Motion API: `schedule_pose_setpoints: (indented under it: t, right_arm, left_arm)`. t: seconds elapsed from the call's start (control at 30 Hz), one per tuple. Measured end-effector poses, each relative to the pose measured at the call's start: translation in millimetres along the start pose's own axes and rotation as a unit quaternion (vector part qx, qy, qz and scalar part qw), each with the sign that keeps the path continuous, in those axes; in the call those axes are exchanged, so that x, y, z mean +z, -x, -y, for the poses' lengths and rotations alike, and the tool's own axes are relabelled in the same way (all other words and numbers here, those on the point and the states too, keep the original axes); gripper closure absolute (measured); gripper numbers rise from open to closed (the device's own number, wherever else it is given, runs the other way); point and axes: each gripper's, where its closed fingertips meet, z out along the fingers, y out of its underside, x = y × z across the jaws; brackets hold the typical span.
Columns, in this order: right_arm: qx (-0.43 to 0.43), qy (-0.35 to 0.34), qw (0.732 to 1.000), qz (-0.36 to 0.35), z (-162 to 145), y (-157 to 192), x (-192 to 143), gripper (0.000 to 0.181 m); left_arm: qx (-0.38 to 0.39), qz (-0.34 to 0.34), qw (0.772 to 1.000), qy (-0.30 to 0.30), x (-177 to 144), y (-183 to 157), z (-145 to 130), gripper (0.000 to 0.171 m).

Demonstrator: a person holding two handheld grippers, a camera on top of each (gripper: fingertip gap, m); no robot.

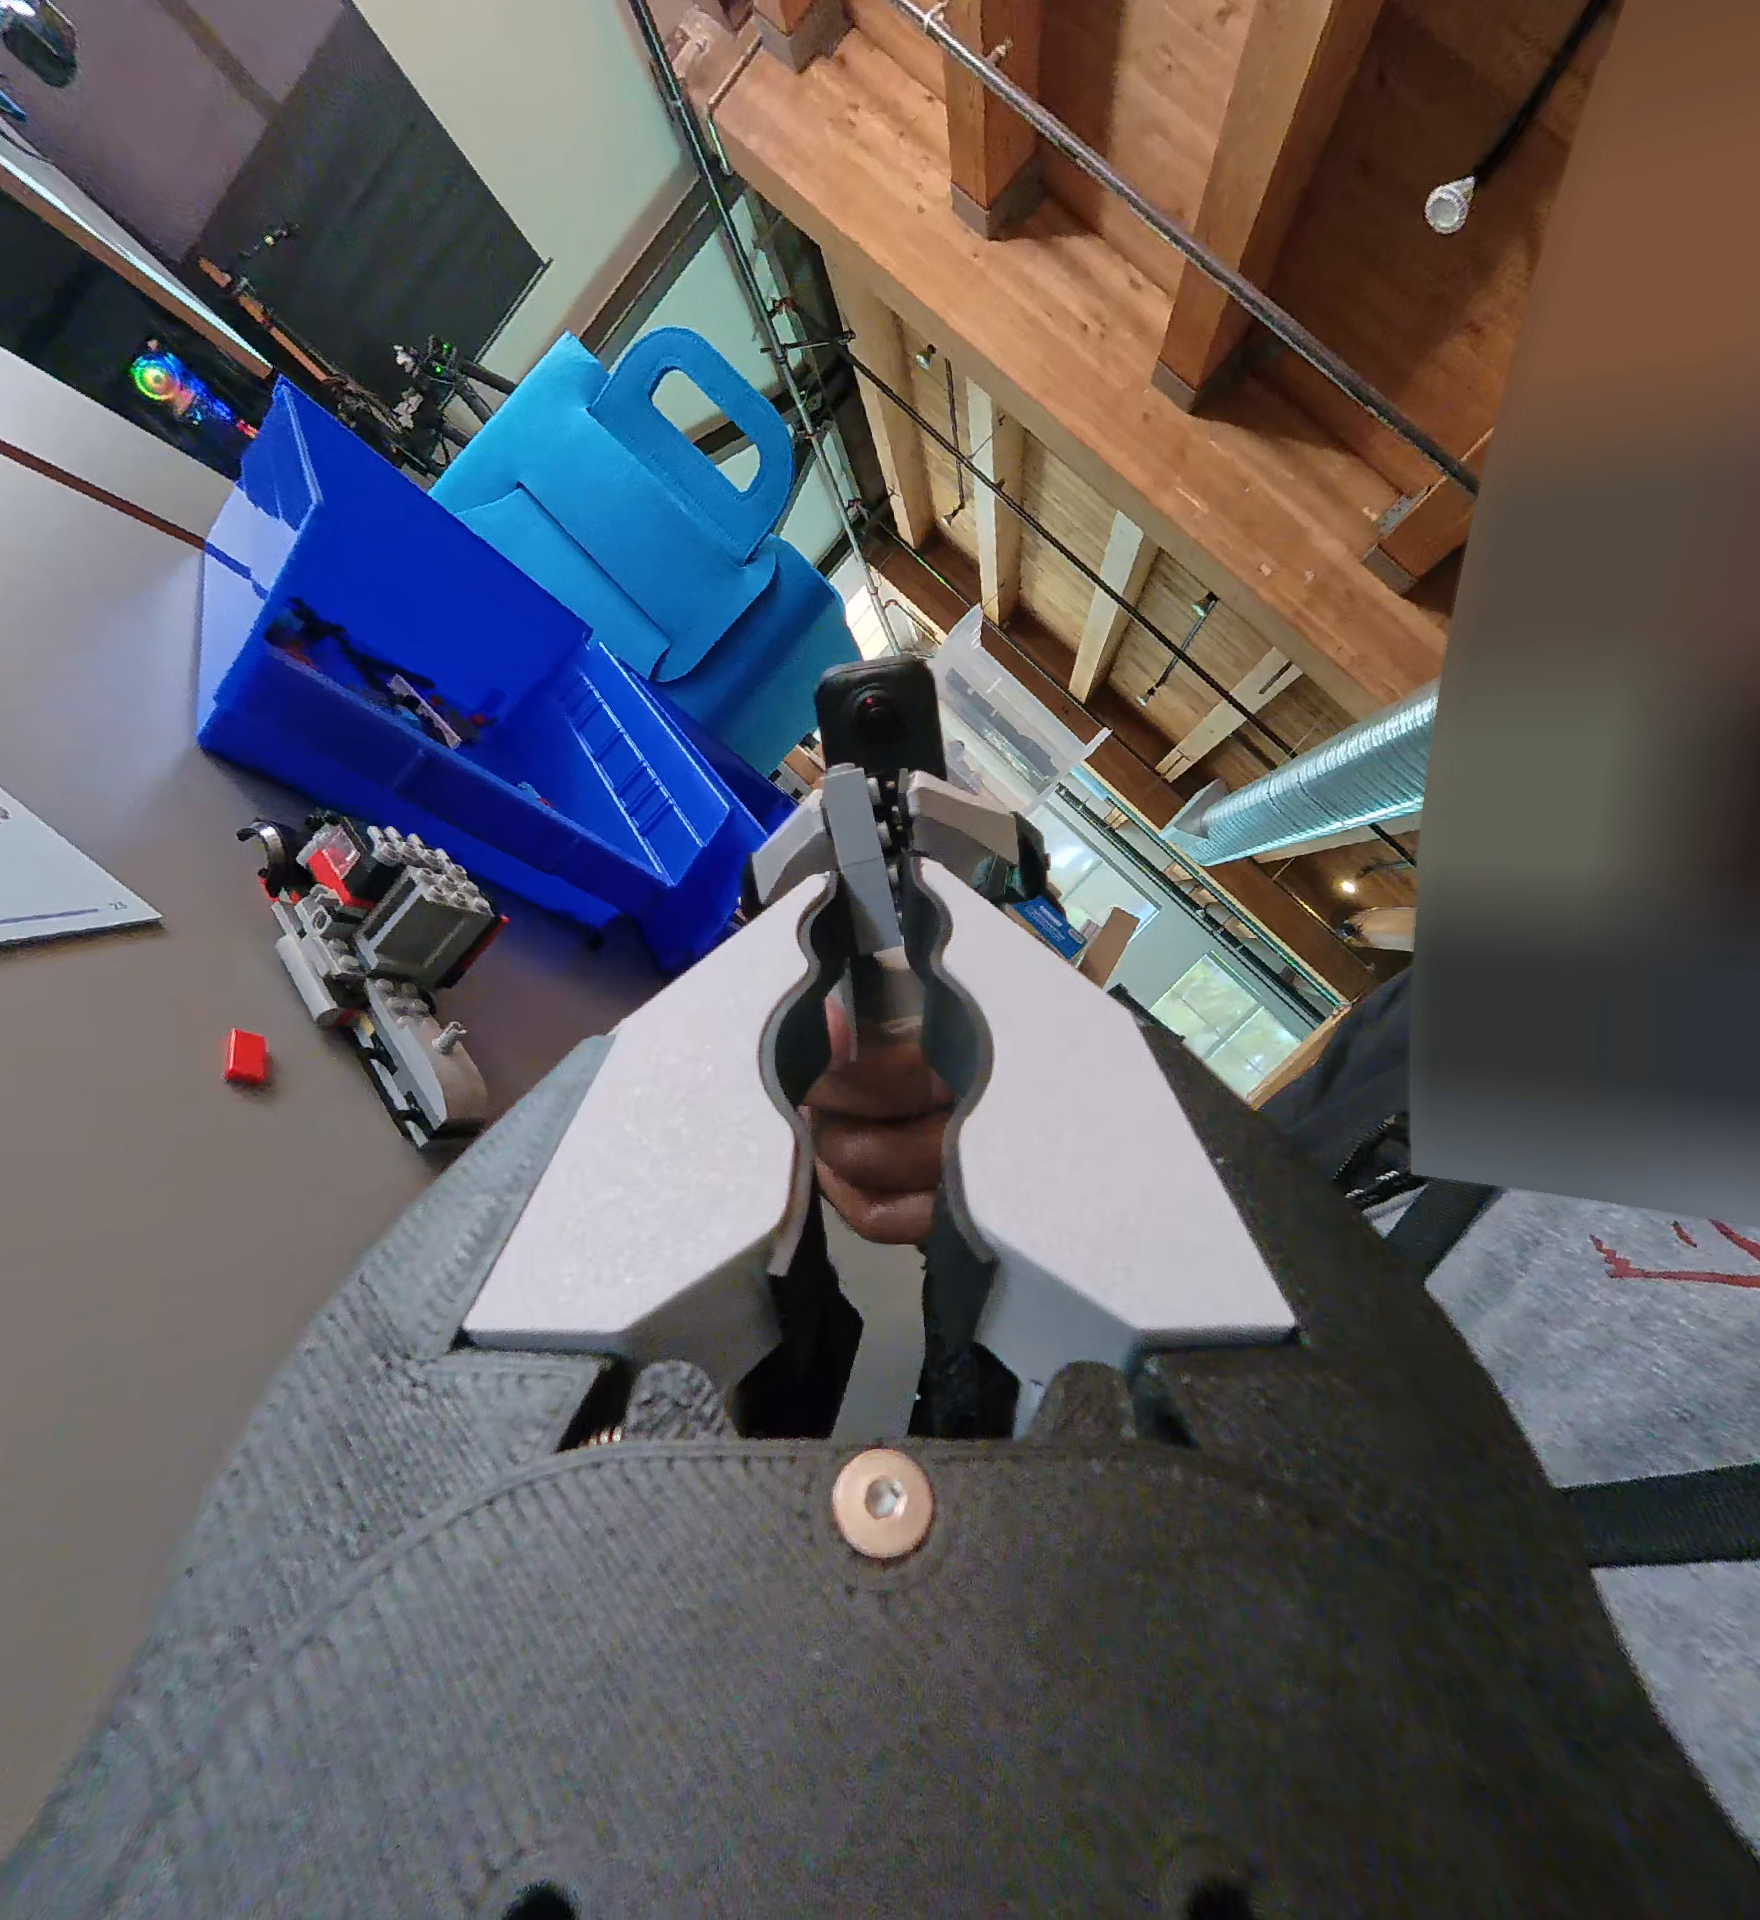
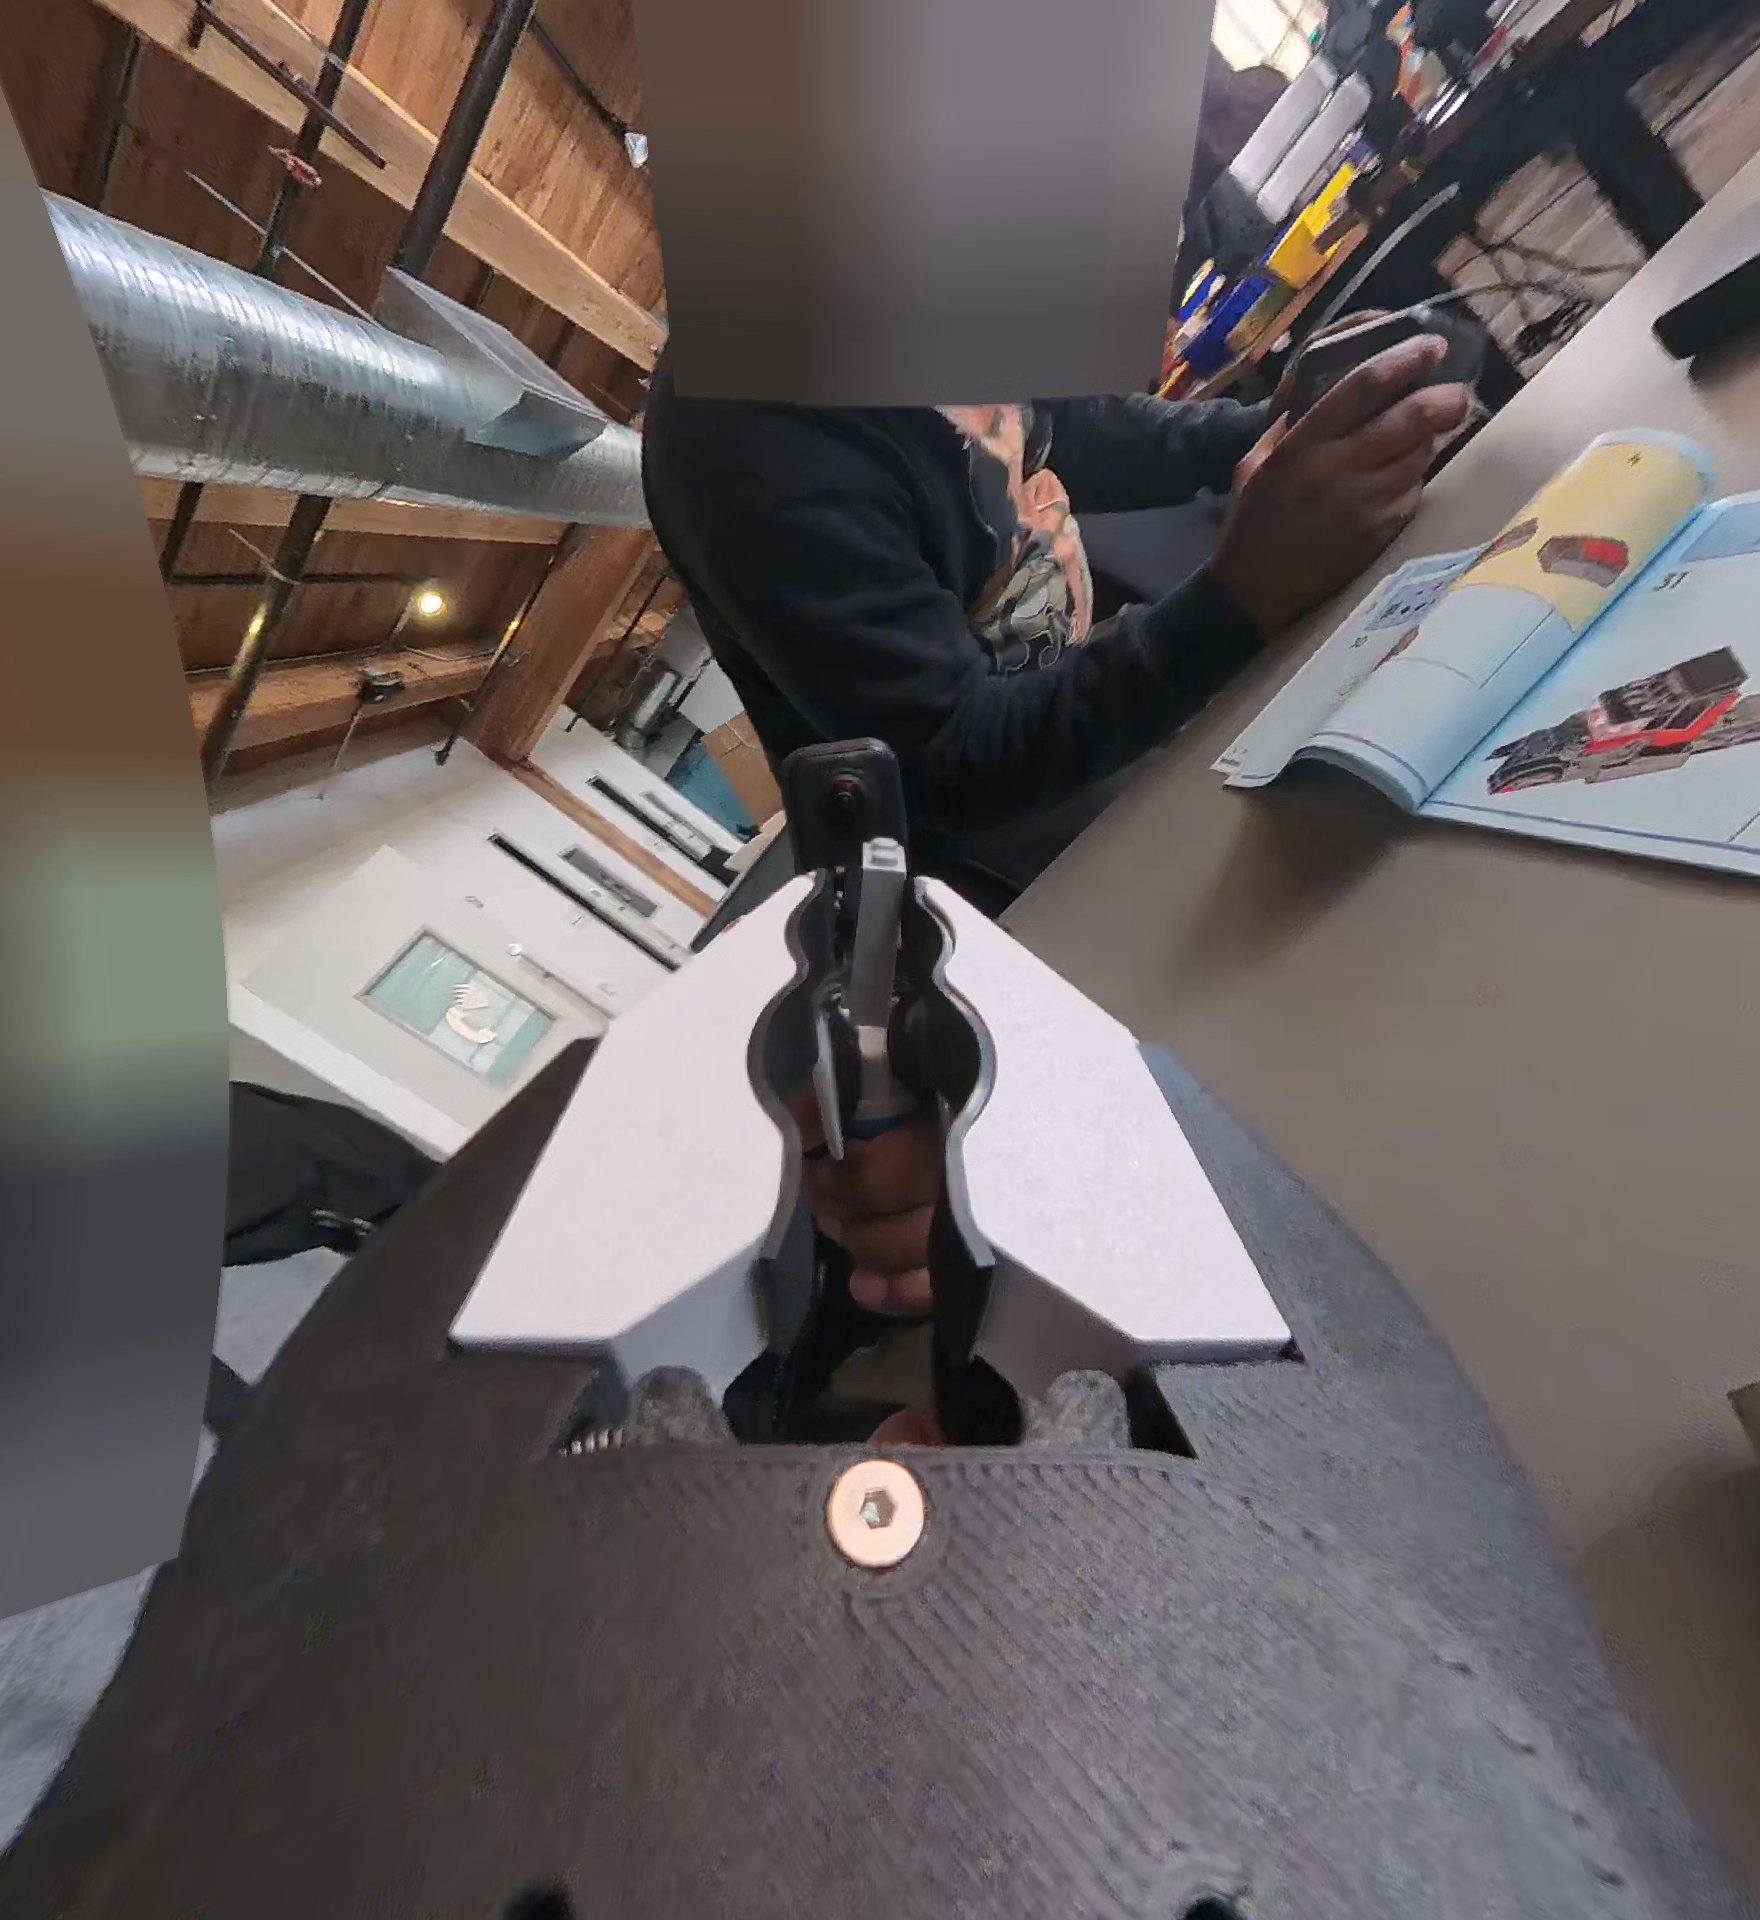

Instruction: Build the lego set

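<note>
My left gripper (image 1: 881,894) is shut on a grey lego piece (image 1: 860,883), held up in the air off the brown table (image 1: 76,1247). My right gripper (image 2: 860,899) faces it tip to tip and is shut on a flat grey lego plate (image 2: 878,935). Each view shows the other gripper's black camera just beyond the held pieces. Whether the two pieces are joined I cannot tell. A partly built grey, black and red lego model (image 1: 377,935) lies on the table to the left, with a loose red brick (image 1: 245,1057) beside it.
A blue bin (image 1: 419,582) holding several parts stands behind the model, with a light blue felt bag (image 1: 647,499) behind it. The open instruction booklet (image 2: 1582,707) lies on the table (image 2: 1375,1091). A person's hand (image 2: 1323,488) in a black sleeve rests beyond the booklet.
</note>
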Motion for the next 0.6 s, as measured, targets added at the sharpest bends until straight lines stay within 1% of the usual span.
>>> schedule_pose_setpoints:
  t: [0.1, 0.17, 0.23, 0.37, 0.5, 0.6]
  right_arm:
    - [0.026, -0.019, 0.999, 0.022, 3.0, 0.8, -0.8, 0.168]
    - [0.039, -0.032, 0.998, 0.034, 5.8, 1.9, -4.3, 0.157]
    - [0.036, -0.030, 0.998, 0.034, 4.6, 1.4, -4.7, 0.155]
    - [0.020, -0.009, 1.000, 0.022, -1.5, 0.0, 0.3, 0.161]
    - [0.009, -0.007, 1.000, 0.021, -2.0, -2.2, 0.3, 0.168]
    - [0.002, -0.005, 1.000, 0.024, -3.1, -1.6, 0.4, 0.169]
  left_arm:
    - [-0.012, 0.002, 1.000, -0.007, 1.8, -0.2, 1.9, 0.162]
    - [-0.016, 0.005, 1.000, -0.017, 0.6, 1.0, 5.9, 0.162]
    - [-0.016, 0.009, 1.000, -0.020, -1.1, 2.7, 7.7, 0.162]
    - [-0.004, 0.012, 1.000, -0.009, -0.2, 2.3, 5.3, 0.162]
    - [0.012, 0.023, 1.000, -0.001, -0.8, 3.1, 4.0, 0.161]
    - [0.016, 0.023, 1.000, 0.001, -1.4, 1.9, 3.6, 0.161]
